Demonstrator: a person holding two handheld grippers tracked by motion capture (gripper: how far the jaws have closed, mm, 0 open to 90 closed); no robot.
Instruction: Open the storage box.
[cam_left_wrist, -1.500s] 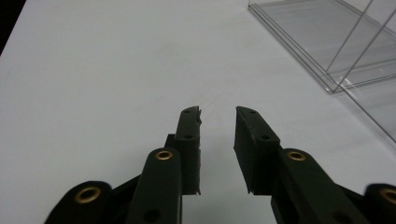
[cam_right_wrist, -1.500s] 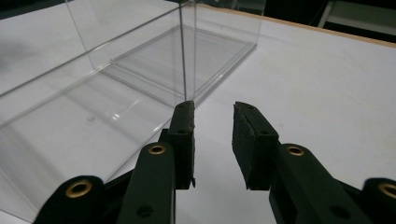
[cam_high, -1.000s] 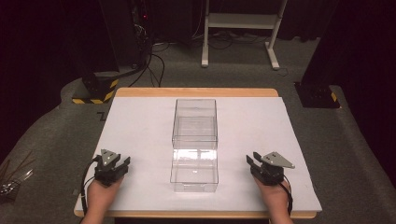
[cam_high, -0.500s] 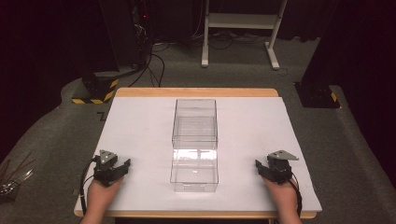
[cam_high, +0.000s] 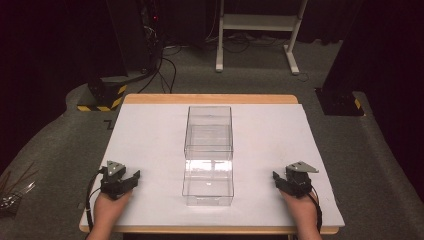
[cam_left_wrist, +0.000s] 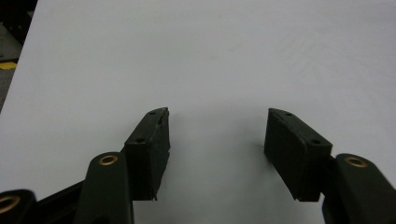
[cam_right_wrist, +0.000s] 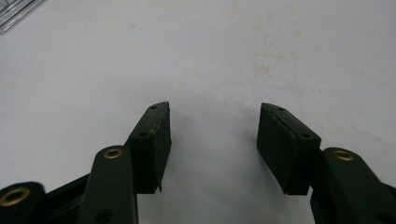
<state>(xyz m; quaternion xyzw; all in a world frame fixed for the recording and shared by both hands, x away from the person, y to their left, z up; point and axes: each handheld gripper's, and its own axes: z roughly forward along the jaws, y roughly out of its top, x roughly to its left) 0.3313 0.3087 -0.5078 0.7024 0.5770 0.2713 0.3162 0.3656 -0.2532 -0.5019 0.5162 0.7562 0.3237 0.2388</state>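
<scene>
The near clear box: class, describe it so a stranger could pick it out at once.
Find the white table. Two clear boxes sit end to end along its middle. The near box lies between the claws, left and right; the far box lies beyond.

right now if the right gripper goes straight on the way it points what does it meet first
Probably nothing soon: ahead of the right gripper, with its jaws open, lies bare white table. The clear box sits off to the side of that line, though depth is unclear.
</scene>
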